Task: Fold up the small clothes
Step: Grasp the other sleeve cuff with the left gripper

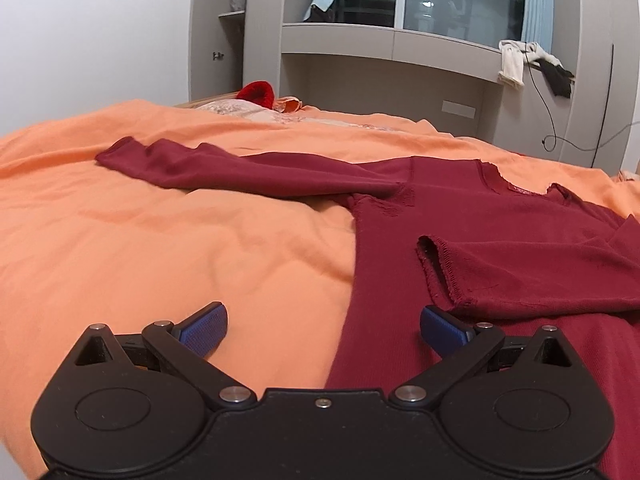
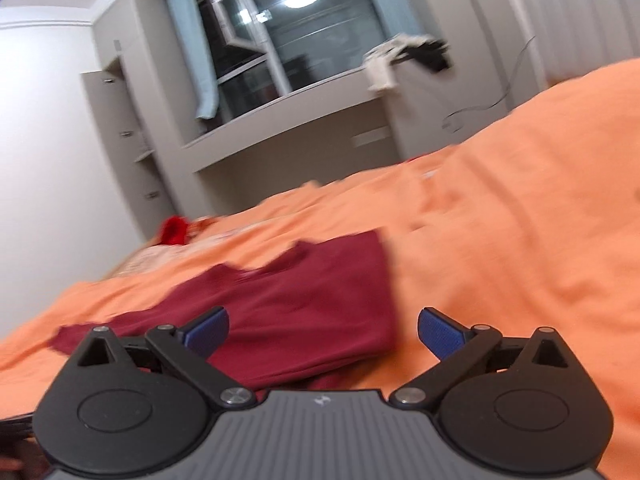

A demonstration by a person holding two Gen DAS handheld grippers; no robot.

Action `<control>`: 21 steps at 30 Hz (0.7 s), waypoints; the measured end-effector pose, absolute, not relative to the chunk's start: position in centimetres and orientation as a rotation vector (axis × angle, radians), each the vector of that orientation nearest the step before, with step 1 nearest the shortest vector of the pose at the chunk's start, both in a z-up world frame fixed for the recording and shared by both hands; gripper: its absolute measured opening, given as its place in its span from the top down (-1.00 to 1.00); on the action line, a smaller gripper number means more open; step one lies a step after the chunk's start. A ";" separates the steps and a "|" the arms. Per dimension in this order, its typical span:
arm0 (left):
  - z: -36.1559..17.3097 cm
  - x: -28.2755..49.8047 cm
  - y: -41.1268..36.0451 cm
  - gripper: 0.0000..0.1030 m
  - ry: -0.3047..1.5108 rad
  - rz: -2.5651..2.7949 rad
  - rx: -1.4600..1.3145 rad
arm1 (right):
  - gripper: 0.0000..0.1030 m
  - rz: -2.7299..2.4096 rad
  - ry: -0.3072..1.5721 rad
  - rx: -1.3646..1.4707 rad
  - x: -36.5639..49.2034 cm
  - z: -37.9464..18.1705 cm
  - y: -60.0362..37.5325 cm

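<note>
A dark red long-sleeved top (image 1: 460,216) lies flat on the orange bedspread (image 1: 160,240). One sleeve (image 1: 240,172) stretches out to the left. The other sleeve (image 1: 540,268) is folded across the body, its cuff pointing left. My left gripper (image 1: 323,330) is open and empty, hovering low over the top's left side edge. In the right wrist view the same top (image 2: 300,308) lies ahead, blurred. My right gripper (image 2: 323,330) is open and empty, just above the top's right edge.
A bright red knitted item (image 1: 256,92) lies at the bed's far side. Beyond the bed stand grey cabinets (image 1: 224,40) and a window ledge (image 1: 400,40) with clothes draped on it (image 1: 532,64). A cable (image 1: 548,120) hangs down the wall.
</note>
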State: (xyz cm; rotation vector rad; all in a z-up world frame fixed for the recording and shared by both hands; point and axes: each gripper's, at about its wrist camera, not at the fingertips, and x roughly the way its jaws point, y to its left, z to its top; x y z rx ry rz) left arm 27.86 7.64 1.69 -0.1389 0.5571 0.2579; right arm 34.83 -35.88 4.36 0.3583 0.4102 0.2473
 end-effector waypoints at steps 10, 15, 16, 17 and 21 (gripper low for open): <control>3.7 26.9 10.7 -0.99 0.535 0.369 -0.200 | -1.00 0.492 0.414 0.344 31.0 3.3 -28.1; 5.5 28.9 16.6 -0.99 0.568 0.388 -0.328 | -1.00 0.554 0.496 0.262 31.1 1.8 -24.8; 5.7 29.5 18.2 -0.99 0.569 0.389 -0.359 | -1.00 0.561 0.509 0.239 31.2 1.5 -24.4; 5.9 30.3 19.9 -0.99 0.570 0.396 -0.380 | -1.00 0.565 0.517 0.221 31.1 1.3 -24.1; 5.9 33.5 25.4 -0.99 0.585 0.480 -0.364 | -1.00 0.564 0.545 0.167 31.2 0.3 -23.2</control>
